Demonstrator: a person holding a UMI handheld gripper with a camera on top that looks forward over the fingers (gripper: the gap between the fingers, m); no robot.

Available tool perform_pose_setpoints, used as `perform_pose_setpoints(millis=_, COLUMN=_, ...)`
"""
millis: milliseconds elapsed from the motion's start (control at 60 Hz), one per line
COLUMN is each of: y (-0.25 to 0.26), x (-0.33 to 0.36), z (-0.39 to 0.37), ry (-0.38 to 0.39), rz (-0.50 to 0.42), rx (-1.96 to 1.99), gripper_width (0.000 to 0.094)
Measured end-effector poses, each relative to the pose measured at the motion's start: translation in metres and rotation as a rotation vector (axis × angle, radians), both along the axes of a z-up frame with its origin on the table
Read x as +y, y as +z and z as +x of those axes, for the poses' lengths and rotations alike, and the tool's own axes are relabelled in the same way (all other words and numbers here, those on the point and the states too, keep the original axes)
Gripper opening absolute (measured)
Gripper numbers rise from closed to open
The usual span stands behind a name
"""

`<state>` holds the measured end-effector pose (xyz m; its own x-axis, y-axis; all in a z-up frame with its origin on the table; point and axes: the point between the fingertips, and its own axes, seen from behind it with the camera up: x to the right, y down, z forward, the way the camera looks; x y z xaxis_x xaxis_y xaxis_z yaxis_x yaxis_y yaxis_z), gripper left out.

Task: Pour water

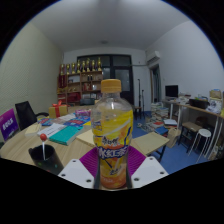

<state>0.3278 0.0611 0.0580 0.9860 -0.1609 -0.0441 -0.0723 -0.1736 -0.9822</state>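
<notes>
Bottle (113, 135), yellow label, orange cap, upright, clamped between gripper (113, 172) fingers above a table (30, 145).

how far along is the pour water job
Done: the bottle is gripped between the gripper jaws and held upright above the table. In hand: carrying it, orange cap still on. Left: uncapping and pouring; no water has been poured, and a black cup sits nearby.

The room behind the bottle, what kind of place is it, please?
Probably an office or workroom: a cluttered table, a desk with a monitor, and shelves of bottles by the far wall. The gripper holds the yellow bottle.
</notes>
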Motion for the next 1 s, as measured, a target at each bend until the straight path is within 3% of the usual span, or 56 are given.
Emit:
perform_pose_setpoints(millis=67, y=0.0, x=0.003, z=-0.003, ry=-0.011, rz=-0.017, rx=0.011, gripper_width=0.0481)
perform_pose_setpoints(millis=133, y=-0.009, x=-0.009, z=-0.002, ry=-0.031, rz=-0.092, rx=0.028, gripper_width=0.0579)
perform_pose_setpoints(millis=183, y=-0.023, x=-0.018, z=0.023, ry=-0.047, rz=-0.135, rx=0.036, gripper_width=0.0745)
perform_pose_setpoints(millis=217, y=-0.009, x=-0.023, z=-0.003, ry=-0.069, rz=-0.148, rx=0.043, gripper_width=0.0856)
perform_pose_setpoints(millis=317, y=-0.005, x=-0.059, z=0.0, ry=-0.095, rz=-0.183, rx=0.052, gripper_width=0.083)
perform_pose_setpoints(millis=583, y=0.061, x=-0.208, z=-0.112, ry=-0.217, rz=-0.275, rx=0.066, gripper_width=0.0827)
perform_pose_setpoints(millis=783, y=0.108, x=-0.3, z=-0.204, ry=-0.234, rz=-0.296, rx=0.114, gripper_width=0.0813)
perform_pose_setpoints(millis=1000, y=0.137, x=-0.336, z=-0.231, ry=-0.199, rz=-0.253, rx=0.134, gripper_width=0.081)
